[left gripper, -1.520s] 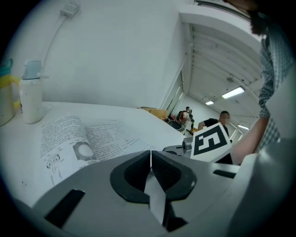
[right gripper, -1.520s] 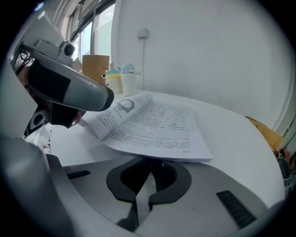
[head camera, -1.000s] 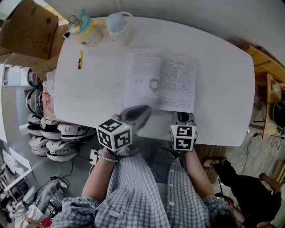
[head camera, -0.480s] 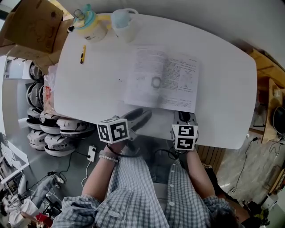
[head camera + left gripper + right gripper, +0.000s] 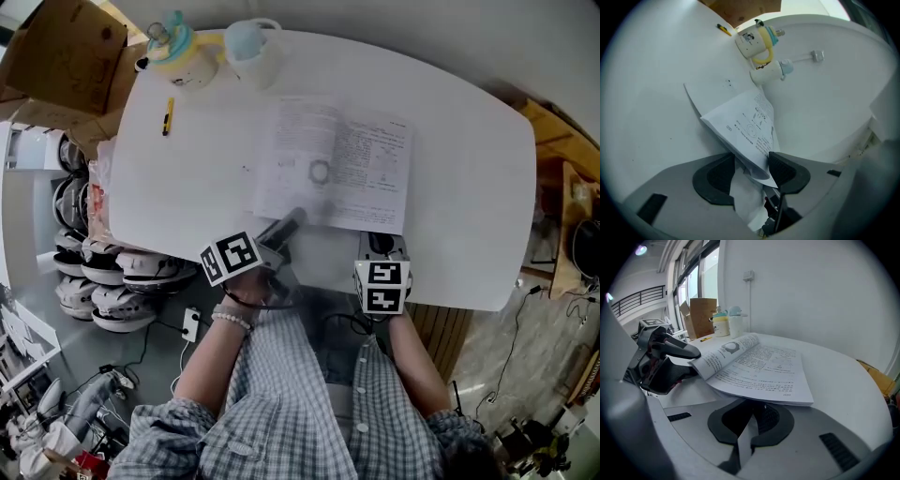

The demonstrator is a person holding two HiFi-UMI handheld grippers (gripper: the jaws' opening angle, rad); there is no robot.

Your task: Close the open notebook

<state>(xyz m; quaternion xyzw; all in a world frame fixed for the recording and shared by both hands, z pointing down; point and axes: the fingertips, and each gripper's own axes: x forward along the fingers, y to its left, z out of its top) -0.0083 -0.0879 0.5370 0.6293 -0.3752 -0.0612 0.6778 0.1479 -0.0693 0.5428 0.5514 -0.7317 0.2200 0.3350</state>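
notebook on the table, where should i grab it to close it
Take the notebook by the near corner of its left pages, coming from the near table edge: they curl up there, and the left gripper, jaws just opened, straddles that corner unpinched.

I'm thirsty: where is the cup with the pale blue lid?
In the head view, the cup stands at the table's far-left edge, just right of the teal-topped yellow bottle and beyond the open notebook.

Bright, even indoor light, soft shadows; strong fisheye distortion, dark vignetted corners, foreground blur in both gripper views.
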